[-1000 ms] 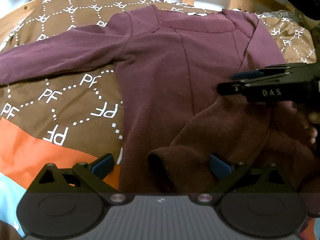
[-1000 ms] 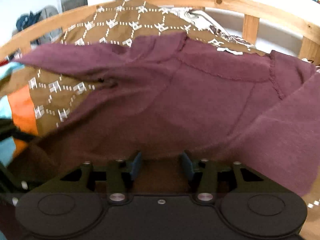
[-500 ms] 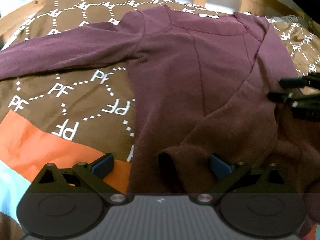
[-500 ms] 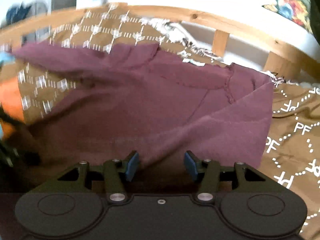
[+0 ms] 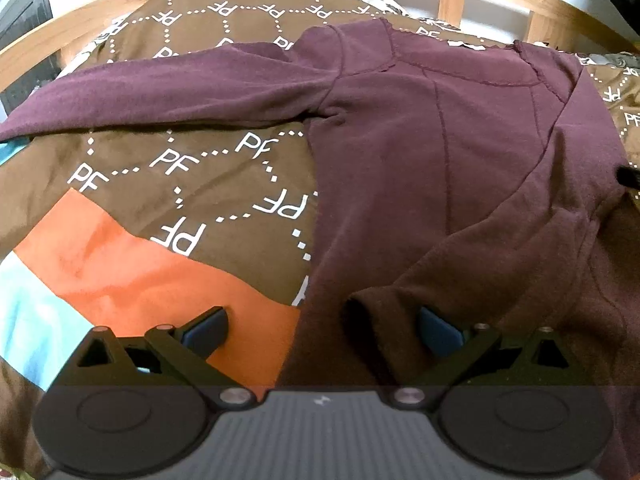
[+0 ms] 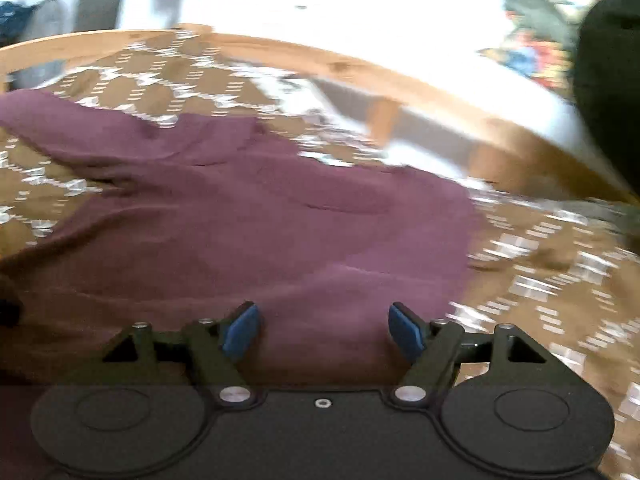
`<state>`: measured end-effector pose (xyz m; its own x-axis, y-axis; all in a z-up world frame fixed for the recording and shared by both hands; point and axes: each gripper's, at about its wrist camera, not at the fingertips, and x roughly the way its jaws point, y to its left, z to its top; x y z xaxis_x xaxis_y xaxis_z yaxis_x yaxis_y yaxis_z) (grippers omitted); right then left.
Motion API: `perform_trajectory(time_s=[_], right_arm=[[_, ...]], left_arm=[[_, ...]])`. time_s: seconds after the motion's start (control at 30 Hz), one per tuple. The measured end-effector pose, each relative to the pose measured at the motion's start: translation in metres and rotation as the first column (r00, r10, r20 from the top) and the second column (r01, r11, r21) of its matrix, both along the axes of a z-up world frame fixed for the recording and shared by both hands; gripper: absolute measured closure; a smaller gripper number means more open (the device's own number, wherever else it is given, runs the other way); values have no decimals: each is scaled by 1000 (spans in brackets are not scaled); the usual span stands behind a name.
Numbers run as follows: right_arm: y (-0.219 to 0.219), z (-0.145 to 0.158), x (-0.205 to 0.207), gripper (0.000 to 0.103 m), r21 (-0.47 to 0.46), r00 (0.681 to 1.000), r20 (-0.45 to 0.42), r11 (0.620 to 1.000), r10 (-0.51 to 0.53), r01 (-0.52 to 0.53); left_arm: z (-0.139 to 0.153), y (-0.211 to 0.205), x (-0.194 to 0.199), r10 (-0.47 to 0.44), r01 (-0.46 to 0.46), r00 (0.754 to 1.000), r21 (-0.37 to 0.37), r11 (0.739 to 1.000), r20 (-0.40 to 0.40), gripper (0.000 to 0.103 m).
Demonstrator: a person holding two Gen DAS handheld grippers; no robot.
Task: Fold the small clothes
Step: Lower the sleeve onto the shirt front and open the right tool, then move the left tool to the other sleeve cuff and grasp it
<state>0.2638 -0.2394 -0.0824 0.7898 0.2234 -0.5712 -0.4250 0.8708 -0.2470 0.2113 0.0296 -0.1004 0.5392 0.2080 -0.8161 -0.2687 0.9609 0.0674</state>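
One maroon top (image 5: 460,168) spread on the bed cover (image 5: 208,184), collar toward the far wooden rail (image 5: 448,4). Right view blurred. Left gripper (image 5: 320,326) wide open over the folded sleeve's cuff (image 5: 372,320). Right gripper (image 6: 320,328) just opening, gripping nothing.

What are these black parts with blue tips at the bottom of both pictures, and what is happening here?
They are hand-held grippers, one in each of a person's hands, each carrying a camera that looks along its two fingers. One picture is from the left gripper, the other from the right gripper. A maroon top lies on a brown bedspread inside a wooden bed frame. One sleeve is spread out; the other sleeve is folded across the body. Both grippers are open and hold nothing. The right one has just been opening, with only cloth lying below it.
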Motion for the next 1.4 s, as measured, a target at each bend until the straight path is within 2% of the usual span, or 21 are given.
perform_trajectory(time_s=[0.17,0.27,0.33,0.4,0.43,0.47,0.53,0.6,0.63,0.67,0.7,0.8,0.87,1.0,1.07,1.13,1.17,1.2,1.23,1.3,1.4], right_arm=[[-14,-25,-2,28,-182,996,1,979,-91,90],[0,-46,5,20,-277,994,79,956,-76,95],[10,-54,14,19,-327,988,150,940,-44,92],[12,-57,22,12,-338,980,195,935,-40,105],[11,-57,28,12,-327,974,216,936,-61,132],[8,-55,30,17,-302,968,234,940,-88,158],[0,-49,31,33,-234,953,271,951,-136,203],[-5,-44,26,63,-209,945,294,956,-141,207],[-9,-41,21,71,-193,942,307,960,-135,201],[-12,-39,16,89,-184,938,320,963,-133,200],[-15,-35,11,97,-172,937,324,966,-132,195],[-22,-28,3,103,-146,944,303,972,-132,183],[-28,-29,4,103,-135,948,275,971,-157,199],[-53,-31,19,103,-70,925,186,935,-330,348],[-62,-33,22,103,-66,933,138,936,-333,345],[-60,-32,17,103,-53,950,110,953,-291,298],[-58,-30,14,98,-48,958,101,961,-267,273],[-53,-28,9,87,-42,963,108,967,-245,251],[-51,-25,6,82,-31,967,118,973,-225,230],[-42,-19,3,57,-5,974,129,982,-187,189],[-25,-14,5,40,19,984,127,993,-122,121]], left_arm=[[-1,-1,5,8,-9,1000,8,1000,8,1],[0,-4,7,22,-22,1000,31,999,12,1],[1,-6,5,32,-33,999,32,999,17,1],[3,-6,2,36,-36,999,23,999,20,1],[4,-6,0,35,-36,999,17,999,25,1],[4,-6,-3,36,-37,999,14,999,29,1],[6,-6,-7,40,-40,999,1,999,32,1],[7,-7,-9,27,-26,999,-19,999,43,1],[8,-8,-10,17,-16,999,-21,1000,48,1],[8,-11,-10,3,-2,999,-17,1000,54,1],[8,-14,-9,-13,14,998,-11,1000,57,1],[6,-23,-6,-38,38,998,9,999,45,1],[4,-27,-5,-35,35,999,16,999,32,1],[1,-29,-8,-12,12,1000,19,1000,8,1],[1,-29,-9,-15,15,1000,17,1000,7,1],[1,-28,-9,-20,20,1000,25,999,5,1],[1,-28,-9,-21,21,1000,27,999,2,1],[1,-27,-8,-22,22,1000,27,999,-3,1],[1,-26,-8,-23,23,1000,25,999,-7,1],[0,-22,-10,-18,18,1000,22,1000,-10,1],[-2,-16,-13,3,-3,1000,10,1000,-14,0]])
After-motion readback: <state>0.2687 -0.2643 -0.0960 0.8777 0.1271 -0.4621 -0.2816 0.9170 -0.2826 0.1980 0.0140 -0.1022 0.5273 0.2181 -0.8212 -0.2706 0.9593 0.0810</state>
